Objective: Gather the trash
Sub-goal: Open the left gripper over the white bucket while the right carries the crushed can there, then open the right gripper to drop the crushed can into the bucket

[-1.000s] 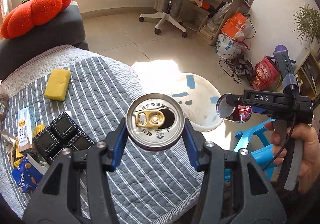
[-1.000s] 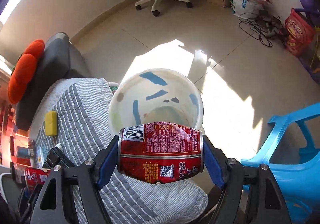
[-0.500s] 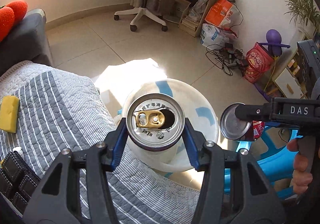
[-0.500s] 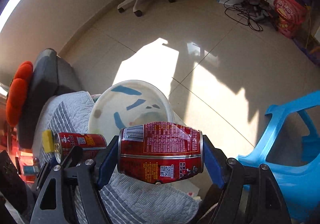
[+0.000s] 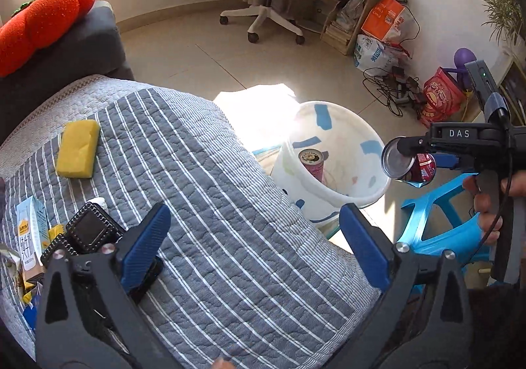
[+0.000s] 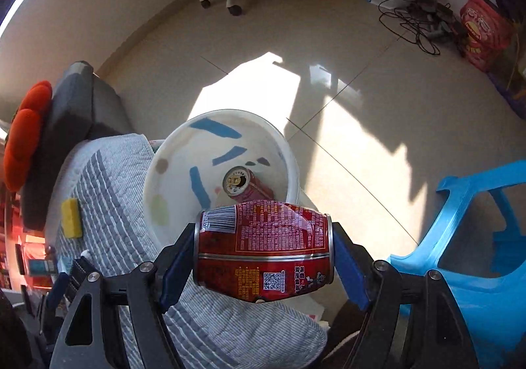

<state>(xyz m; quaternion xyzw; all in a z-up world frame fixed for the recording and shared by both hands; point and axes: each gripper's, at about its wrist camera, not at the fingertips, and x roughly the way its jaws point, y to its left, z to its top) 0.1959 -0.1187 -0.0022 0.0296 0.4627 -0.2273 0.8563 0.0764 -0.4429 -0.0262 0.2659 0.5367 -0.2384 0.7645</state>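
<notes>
Left tongs (image 5: 253, 231) just opened, empty; can (image 5: 310, 162) lies in bucket (image 5: 378, 194). Right tongs (image 6: 263, 254) clamp second can (image 6: 263, 247) at bucket's 5 o'clock. Next: centre over bucket, release.

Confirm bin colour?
White bin with blue patches; clearest in the right wrist view.

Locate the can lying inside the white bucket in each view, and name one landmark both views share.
Left wrist view: the can in the bucket sits right of centre, inside the white bucket.
Right wrist view: the can in the bucket is near the centre, just above the held can.
Shared landmark: the blue stool.
</notes>
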